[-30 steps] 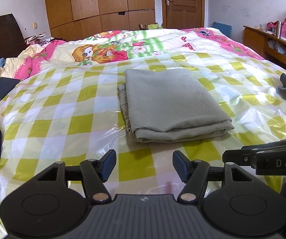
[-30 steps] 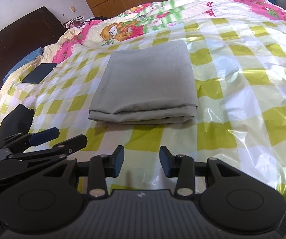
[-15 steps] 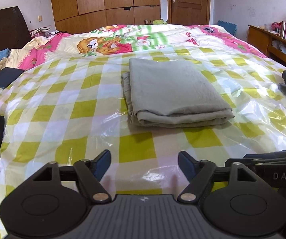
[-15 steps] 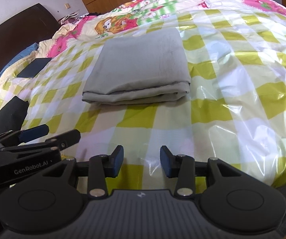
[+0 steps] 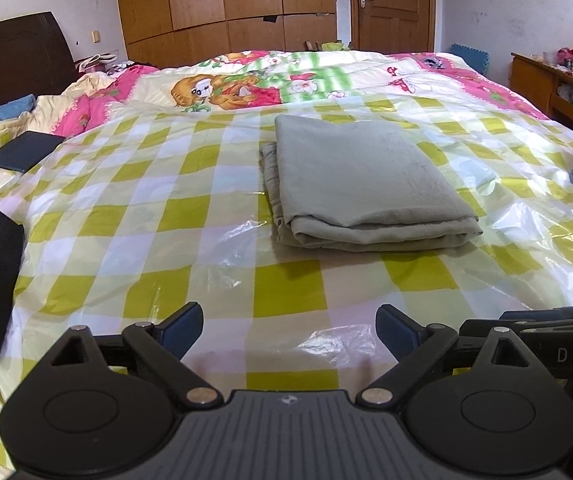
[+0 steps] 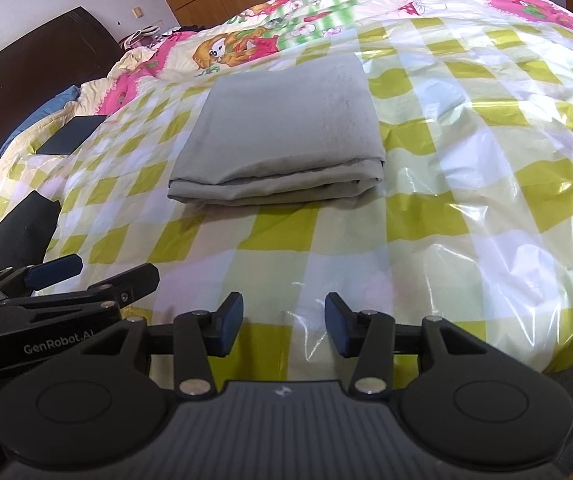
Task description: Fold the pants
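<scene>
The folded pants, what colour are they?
Plain grey-green pants, with no pattern. The right wrist view shows them best.

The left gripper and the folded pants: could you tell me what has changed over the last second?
The left gripper is opening: its blue-padded fingers now stand far wider apart than a second ago, with nothing between them. The right gripper is also opening, only slightly, and is empty too. The folded grey-green pants lie untouched in the same spot on the yellow-checked plastic sheet over the bed.
</scene>
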`<state>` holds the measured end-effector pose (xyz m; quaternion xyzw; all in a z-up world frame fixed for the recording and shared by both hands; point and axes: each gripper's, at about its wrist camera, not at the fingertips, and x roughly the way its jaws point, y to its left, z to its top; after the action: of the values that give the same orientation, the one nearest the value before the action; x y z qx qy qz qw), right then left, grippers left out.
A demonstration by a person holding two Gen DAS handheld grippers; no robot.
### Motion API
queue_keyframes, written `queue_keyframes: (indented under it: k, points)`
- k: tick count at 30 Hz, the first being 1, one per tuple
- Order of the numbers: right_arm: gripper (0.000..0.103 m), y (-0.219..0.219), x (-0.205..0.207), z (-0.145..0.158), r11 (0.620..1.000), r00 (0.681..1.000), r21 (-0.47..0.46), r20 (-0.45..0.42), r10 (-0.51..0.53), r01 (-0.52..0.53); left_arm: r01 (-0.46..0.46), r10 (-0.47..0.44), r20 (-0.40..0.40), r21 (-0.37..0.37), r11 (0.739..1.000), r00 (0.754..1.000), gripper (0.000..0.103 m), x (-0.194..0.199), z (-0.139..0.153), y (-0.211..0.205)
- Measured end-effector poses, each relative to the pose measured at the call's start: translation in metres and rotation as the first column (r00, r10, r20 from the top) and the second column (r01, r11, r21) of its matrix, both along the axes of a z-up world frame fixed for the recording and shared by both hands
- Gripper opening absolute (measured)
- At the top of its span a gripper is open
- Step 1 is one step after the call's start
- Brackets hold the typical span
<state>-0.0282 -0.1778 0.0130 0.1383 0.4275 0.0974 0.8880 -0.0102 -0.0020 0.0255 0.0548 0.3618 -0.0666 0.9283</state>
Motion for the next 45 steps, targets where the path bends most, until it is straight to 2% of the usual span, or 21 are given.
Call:
queue_keyframes:
  k: [18,45]
  points:
    - [0.052,0.0041,-0.0001,-0.0028,1.0,1.0,-0.019,0.002,0.012,-0.012,0.011,-0.011,-0.027,-0.002,1.0,1.0,0.103,-0.0033,-0.0071,-0.0002]
    - [0.052,0.006,-0.0023,-0.0035,0.999,1.0,-0.051,0.004,0.005,-0.005,0.015,-0.015,-0.011,0.007,1.0,1.0,0.103,-0.0049,-0.0067,-0.0008]
